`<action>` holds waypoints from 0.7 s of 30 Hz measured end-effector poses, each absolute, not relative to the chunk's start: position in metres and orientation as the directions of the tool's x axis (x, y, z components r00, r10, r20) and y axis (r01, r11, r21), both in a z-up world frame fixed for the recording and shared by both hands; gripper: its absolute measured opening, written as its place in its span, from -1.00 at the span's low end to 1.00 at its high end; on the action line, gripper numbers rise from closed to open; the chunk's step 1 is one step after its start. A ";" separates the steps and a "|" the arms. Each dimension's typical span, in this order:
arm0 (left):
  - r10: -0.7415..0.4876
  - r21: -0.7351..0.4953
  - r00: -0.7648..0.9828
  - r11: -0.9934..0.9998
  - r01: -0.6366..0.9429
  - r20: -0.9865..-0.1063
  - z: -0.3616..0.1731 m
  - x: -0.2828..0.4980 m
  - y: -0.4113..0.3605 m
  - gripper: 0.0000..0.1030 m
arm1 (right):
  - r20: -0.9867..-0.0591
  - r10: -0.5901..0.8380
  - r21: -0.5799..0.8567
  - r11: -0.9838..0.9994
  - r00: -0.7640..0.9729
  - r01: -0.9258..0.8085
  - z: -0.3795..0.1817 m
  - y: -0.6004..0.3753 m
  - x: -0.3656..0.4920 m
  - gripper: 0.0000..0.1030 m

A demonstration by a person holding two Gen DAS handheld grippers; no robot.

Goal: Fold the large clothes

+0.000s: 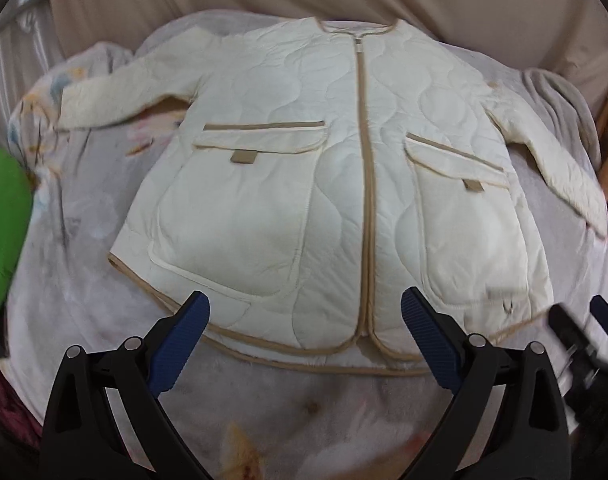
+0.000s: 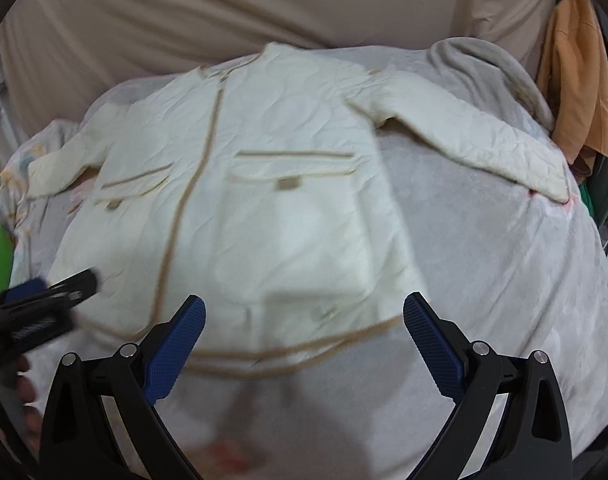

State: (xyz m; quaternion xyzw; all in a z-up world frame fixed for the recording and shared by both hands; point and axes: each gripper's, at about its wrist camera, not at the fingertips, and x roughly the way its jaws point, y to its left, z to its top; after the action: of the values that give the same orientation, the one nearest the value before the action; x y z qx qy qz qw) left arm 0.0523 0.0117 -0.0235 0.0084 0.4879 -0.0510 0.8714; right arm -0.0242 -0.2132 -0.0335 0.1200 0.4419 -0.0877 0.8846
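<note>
Left claw (image 1: 304,316): jaws spread wide, nothing between the blue pads (image 1: 180,340); black arms angled outward.
Right claw (image 2: 304,320): jaws spread wide, pads bare, nothing gripped.
Relative position: side by side, each claw showing blurred at the edge of the other's view.

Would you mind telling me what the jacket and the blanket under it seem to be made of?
The jacket looks like a quilted, padded cream fabric with a slight matte sheen: wavy stitch lines puff its surface, and tan binding edges its zip, pockets and hem. The blanket seems a soft fleece or plush, judging by its fuzzy, printed surface.
</note>
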 end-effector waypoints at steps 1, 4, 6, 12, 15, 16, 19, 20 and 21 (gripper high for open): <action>-0.079 -0.045 0.526 0.996 0.077 -0.847 -0.023 0.061 0.016 0.83 | -0.792 -0.063 0.147 0.946 0.607 0.289 -0.036 -0.240 -0.018 0.89; -0.073 -0.074 0.529 0.997 0.019 -0.845 -0.025 0.082 0.030 0.85 | -0.768 -0.101 0.200 0.900 0.632 0.387 -0.044 -0.323 -0.002 0.89; -0.073 -0.104 0.520 0.994 -0.031 -0.851 -0.027 0.098 0.041 0.85 | -0.748 -0.144 0.234 0.856 0.648 0.461 -0.051 -0.380 0.004 0.89; 0.018 -0.078 0.516 0.984 -0.163 -0.856 -0.036 0.135 0.063 0.85 | -0.727 -0.231 0.376 0.654 0.647 0.657 -0.094 -0.540 0.010 0.89; 0.051 -0.067 0.532 0.977 -0.201 -0.845 -0.036 0.148 0.069 0.85 | -0.738 -0.239 0.445 0.530 0.631 0.722 -0.120 -0.584 0.007 0.89; 0.056 -0.067 0.536 0.976 -0.206 -0.842 -0.036 0.151 0.070 0.84 | -0.744 -0.245 0.461 0.486 0.622 0.742 -0.131 -0.594 0.006 0.88; 0.077 -0.047 0.531 0.975 -0.215 -0.844 -0.037 0.161 0.070 0.84 | -0.762 -0.253 0.473 0.410 0.596 0.780 -0.152 -0.609 0.013 0.32; 0.081 -0.035 0.527 0.978 -0.207 -0.846 -0.037 0.165 0.069 0.84 | -0.753 -0.246 0.489 0.409 0.610 0.770 -0.153 -0.610 0.018 0.12; 0.082 -0.026 0.528 0.981 -0.195 -0.845 -0.036 0.167 0.067 0.84 | -0.742 -0.245 0.504 0.411 0.625 0.760 -0.150 -0.610 0.027 -0.26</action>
State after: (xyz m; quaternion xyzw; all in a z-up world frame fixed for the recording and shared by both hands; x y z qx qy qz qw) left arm 0.1669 0.0672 -0.0364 -0.0588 0.4793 0.0793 0.8721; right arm 0.0270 -0.6098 -0.1502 0.4390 0.2933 -0.3189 0.7871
